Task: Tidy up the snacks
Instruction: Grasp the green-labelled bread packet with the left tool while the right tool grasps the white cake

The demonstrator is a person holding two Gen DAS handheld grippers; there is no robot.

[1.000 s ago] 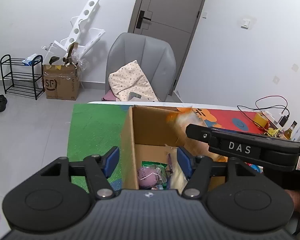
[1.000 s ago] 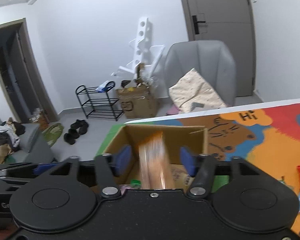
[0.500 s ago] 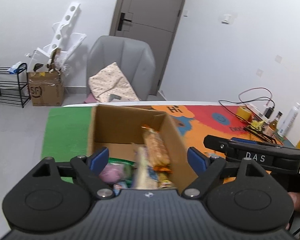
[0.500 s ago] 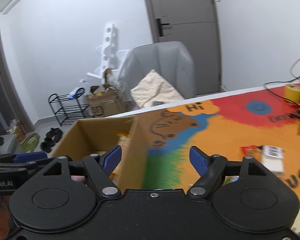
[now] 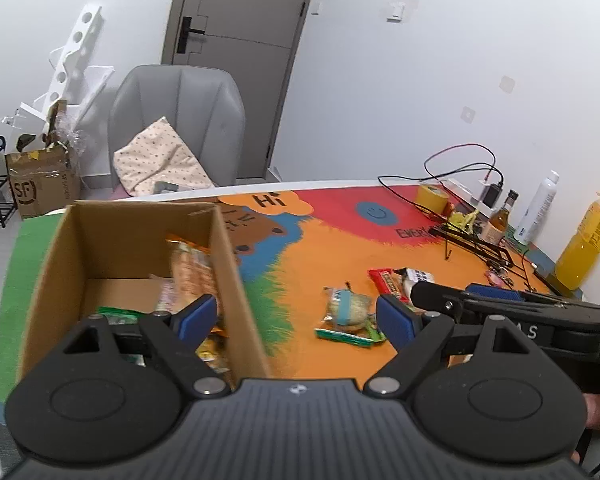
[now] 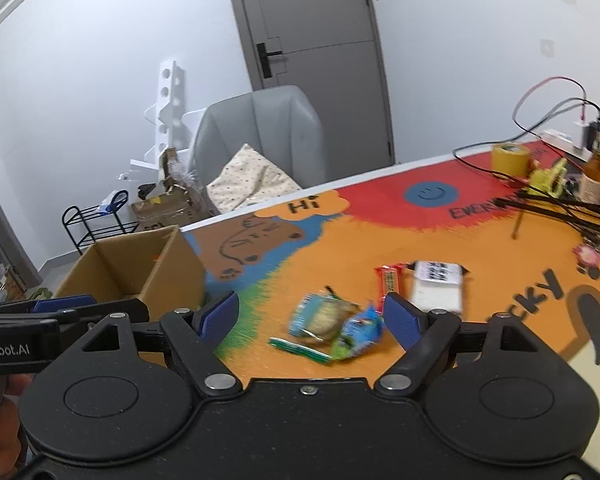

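An open cardboard box [image 5: 140, 248] stands at the left end of the colourful mat, with an orange biscuit packet [image 5: 190, 268] and other snacks inside. My left gripper [image 5: 298, 316] hangs open and empty over the box's right wall. Loose on the orange part of the mat lie a round cake packet [image 6: 320, 316], a blue packet [image 6: 362, 328], a green strip [image 6: 300, 348], a red bar [image 6: 388, 280] and a white packet [image 6: 438, 286]. My right gripper [image 6: 310, 314] is open above and in front of these, holding nothing. The box [image 6: 140, 268] is to its left.
Along the far right of the table are a yellow tape roll [image 6: 510, 158], tangled cables [image 6: 560, 204], a brown bottle [image 6: 596, 178], a white spray can [image 5: 538, 208] and a yellow juice bottle [image 5: 586, 242]. A grey chair [image 5: 180, 120] stands behind the table.
Both grippers swung right, from over the box toward the loose snacks, and their jaws widened. The orange packet seen between the right fingers now lies in the box.
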